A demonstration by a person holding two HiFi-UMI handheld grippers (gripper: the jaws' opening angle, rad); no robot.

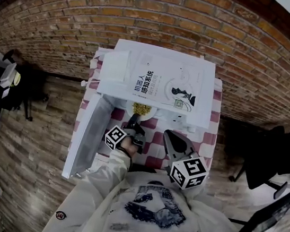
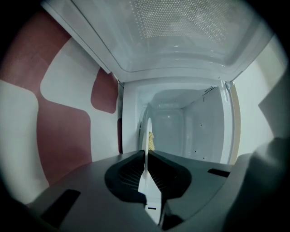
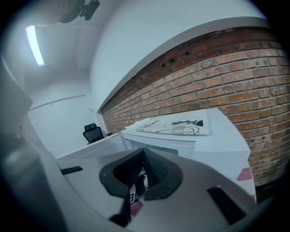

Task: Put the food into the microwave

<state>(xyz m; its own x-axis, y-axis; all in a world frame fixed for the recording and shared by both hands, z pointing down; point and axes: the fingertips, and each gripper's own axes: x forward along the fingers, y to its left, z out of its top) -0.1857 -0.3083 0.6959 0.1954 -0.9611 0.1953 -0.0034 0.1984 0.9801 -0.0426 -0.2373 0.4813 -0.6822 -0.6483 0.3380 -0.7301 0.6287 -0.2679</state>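
Note:
A white plate (image 1: 146,114) of yellow food (image 1: 141,108) sits at the mouth of the white microwave (image 1: 190,100), partly under its top. My left gripper (image 1: 133,122) is shut on the plate's near rim. In the left gripper view the plate (image 2: 146,136) shows edge-on between the jaws of the left gripper (image 2: 145,156), with the food (image 2: 151,140) and the microwave's cavity (image 2: 190,127) beyond. My right gripper (image 1: 168,136) hovers to the right, in front of the microwave, shut on nothing. In the right gripper view the right gripper (image 3: 142,154) points at the microwave (image 3: 199,147).
The microwave door (image 1: 86,136) stands swung open to the left. A printed booklet (image 1: 162,86) lies on the microwave's top. The microwave stands on a table with a red and white checked cloth (image 1: 153,154). A brick wall (image 1: 147,22) is behind. Black chairs (image 1: 267,157) stand at either side.

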